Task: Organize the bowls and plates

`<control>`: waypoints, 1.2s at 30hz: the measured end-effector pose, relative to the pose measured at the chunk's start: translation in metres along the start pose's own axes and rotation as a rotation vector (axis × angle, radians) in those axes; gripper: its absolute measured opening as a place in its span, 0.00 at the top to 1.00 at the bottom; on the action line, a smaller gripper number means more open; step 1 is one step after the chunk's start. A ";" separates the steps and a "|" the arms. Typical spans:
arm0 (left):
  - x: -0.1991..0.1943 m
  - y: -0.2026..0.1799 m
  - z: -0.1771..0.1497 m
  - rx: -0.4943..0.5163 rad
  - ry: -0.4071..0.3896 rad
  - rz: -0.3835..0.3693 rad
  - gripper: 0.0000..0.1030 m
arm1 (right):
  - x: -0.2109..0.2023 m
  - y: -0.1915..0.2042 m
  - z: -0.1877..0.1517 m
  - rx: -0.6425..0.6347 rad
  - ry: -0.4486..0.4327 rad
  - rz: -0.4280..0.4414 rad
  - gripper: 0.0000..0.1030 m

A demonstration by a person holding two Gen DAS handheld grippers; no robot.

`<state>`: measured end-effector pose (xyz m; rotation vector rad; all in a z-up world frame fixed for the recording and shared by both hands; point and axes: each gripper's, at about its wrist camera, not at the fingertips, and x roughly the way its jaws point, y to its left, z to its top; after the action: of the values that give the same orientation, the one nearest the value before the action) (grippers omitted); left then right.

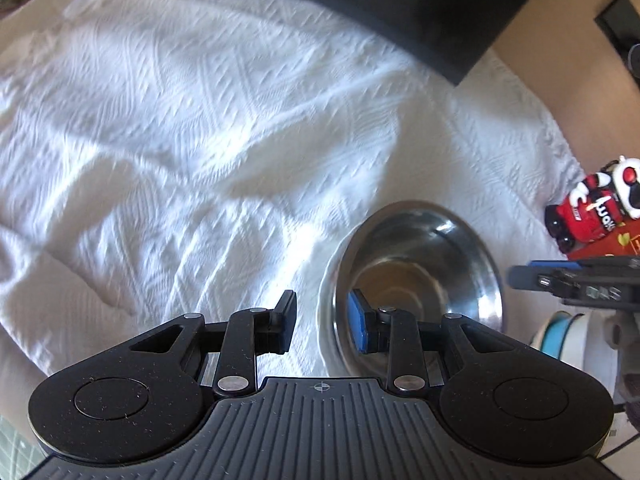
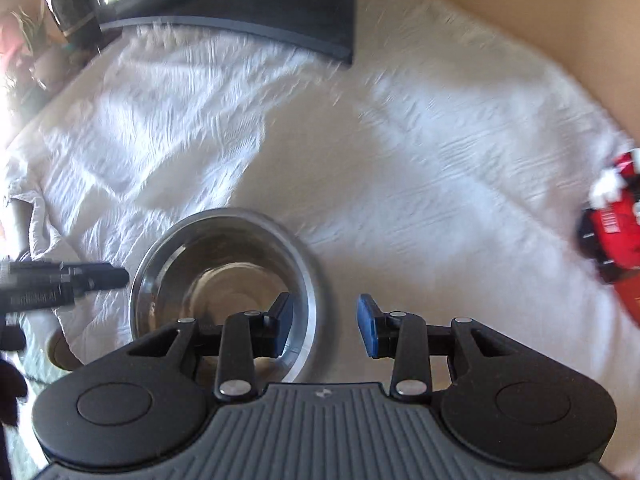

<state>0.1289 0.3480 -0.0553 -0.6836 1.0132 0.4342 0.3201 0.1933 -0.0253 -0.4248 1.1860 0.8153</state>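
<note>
A steel bowl (image 1: pixel 416 276) stands upright on the white textured cloth (image 1: pixel 180 140). My left gripper (image 1: pixel 324 324) hangs open over the bowl's left rim, with one blue pad inside the bowl and the other outside; neither pad presses on the rim. In the right wrist view the same bowl (image 2: pixel 224 280) sits low and left of centre. My right gripper (image 2: pixel 326 328) is open astride the bowl's right rim, its left finger over the inside. Each gripper shows at the edge of the other's view: the right gripper (image 1: pixel 532 278) and the left gripper (image 2: pixel 100 276).
A white and blue dish (image 1: pixel 568 340) lies at the lower right, under the right gripper. A red toy car (image 1: pixel 588 216) sits on a red box at the cloth's right edge. A black mat (image 1: pixel 400 12) covers the far side. A beige round object (image 2: pixel 60 352) lies left of the bowl.
</note>
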 end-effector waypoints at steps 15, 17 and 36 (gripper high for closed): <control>0.052 0.011 -0.020 -0.042 0.100 -0.076 0.73 | 0.083 0.000 0.003 0.089 0.183 -0.043 0.62; 0.053 0.012 -0.016 -0.041 0.102 -0.067 0.73 | 0.083 0.003 0.002 0.085 0.180 -0.047 0.59; -0.002 0.005 0.011 0.013 -0.031 -0.035 0.70 | 0.013 0.023 -0.027 -0.046 -0.085 -0.129 0.58</control>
<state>0.1321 0.3590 -0.0512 -0.6800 0.9730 0.4055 0.2870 0.1941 -0.0441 -0.4949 1.0511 0.7432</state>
